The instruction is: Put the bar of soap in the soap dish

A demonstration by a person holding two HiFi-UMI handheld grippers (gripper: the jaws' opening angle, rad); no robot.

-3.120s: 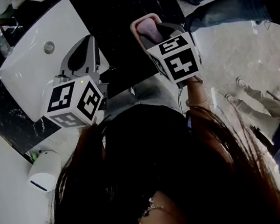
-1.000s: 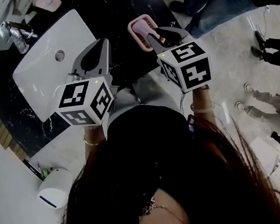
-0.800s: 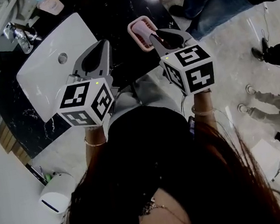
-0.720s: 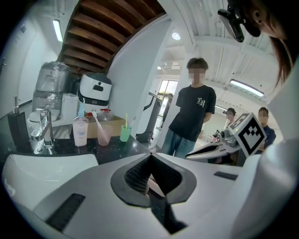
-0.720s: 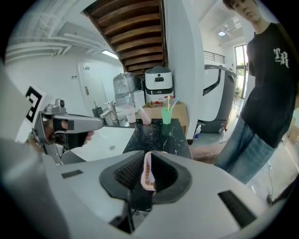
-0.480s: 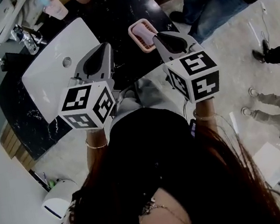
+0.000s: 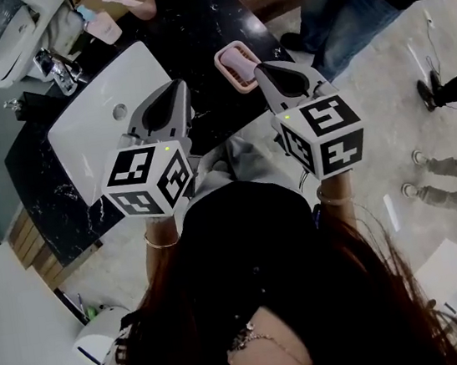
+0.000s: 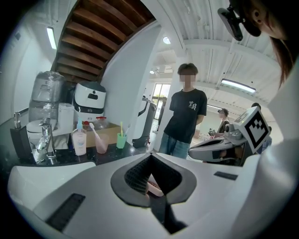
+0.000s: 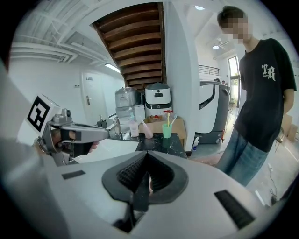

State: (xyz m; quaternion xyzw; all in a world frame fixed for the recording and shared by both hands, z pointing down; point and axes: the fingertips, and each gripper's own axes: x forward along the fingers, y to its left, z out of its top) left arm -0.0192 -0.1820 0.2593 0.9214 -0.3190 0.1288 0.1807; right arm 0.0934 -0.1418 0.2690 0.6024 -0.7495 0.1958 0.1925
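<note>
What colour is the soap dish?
The soap dish is pink; clearest in the head view.

I hold both grippers out ahead of me, side by side and apart, each pointing forward and a little downward. The left gripper (image 7: 174, 91) has its jaws together at the tips, nothing clamped. The right gripper (image 7: 267, 70) has just been closing its jaws; they now meet with nothing between them. Behind the jaws sit the left cube (image 7: 148, 180) and right cube (image 7: 324, 135), then my left wrist (image 7: 160, 234) and right wrist (image 7: 335, 193).
</note>
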